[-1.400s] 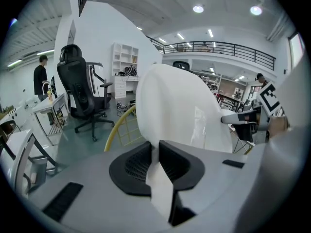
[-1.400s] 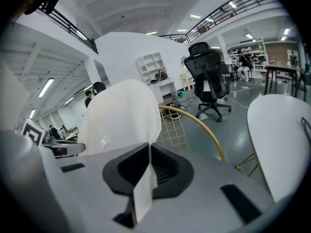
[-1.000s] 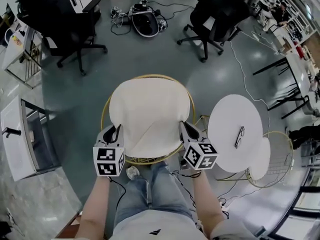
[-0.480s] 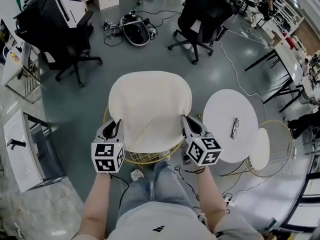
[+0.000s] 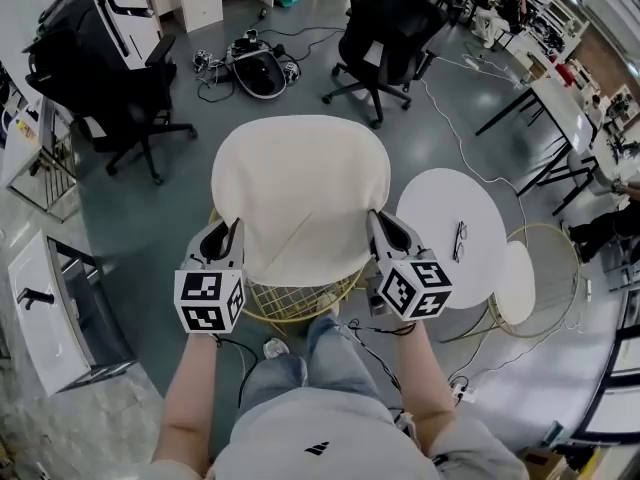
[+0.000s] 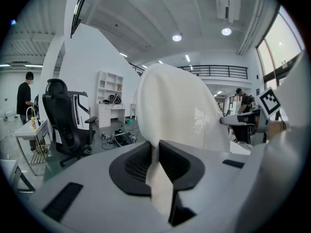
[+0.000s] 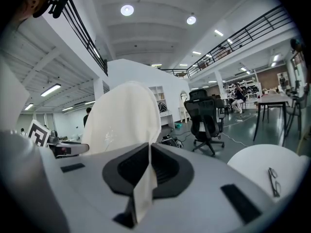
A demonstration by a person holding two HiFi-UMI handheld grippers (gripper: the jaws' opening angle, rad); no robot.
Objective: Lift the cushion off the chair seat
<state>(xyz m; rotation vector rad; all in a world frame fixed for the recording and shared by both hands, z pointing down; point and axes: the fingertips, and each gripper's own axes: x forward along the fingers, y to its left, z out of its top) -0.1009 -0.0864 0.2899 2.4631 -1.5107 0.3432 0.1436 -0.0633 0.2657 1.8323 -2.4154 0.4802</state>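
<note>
The cream round cushion [image 5: 300,193] hangs in the air above the gold wire chair [image 5: 290,303], whose bare wire seat shows under its near edge. My left gripper [image 5: 232,240] is shut on the cushion's left near edge, and the cream fabric [image 6: 158,171] is pinched between its black pads. My right gripper [image 5: 380,230] is shut on the right near edge, with a fold of fabric [image 7: 146,178] caught between its pads. In both gripper views the cushion [image 6: 175,110] [image 7: 124,118] rises upright just beyond the jaws.
A white round side table [image 5: 450,238] with glasses [image 5: 458,240] stands right of the chair, with a second gold wire chair [image 5: 545,278] beyond it. Black office chairs [image 5: 100,58] [image 5: 385,18] and a floor device with cables [image 5: 258,71] lie ahead. My legs are just behind the chair.
Both grippers have risen with the cushion held between them. The cushion has come up off the wire seat, which now shows beneath it.
</note>
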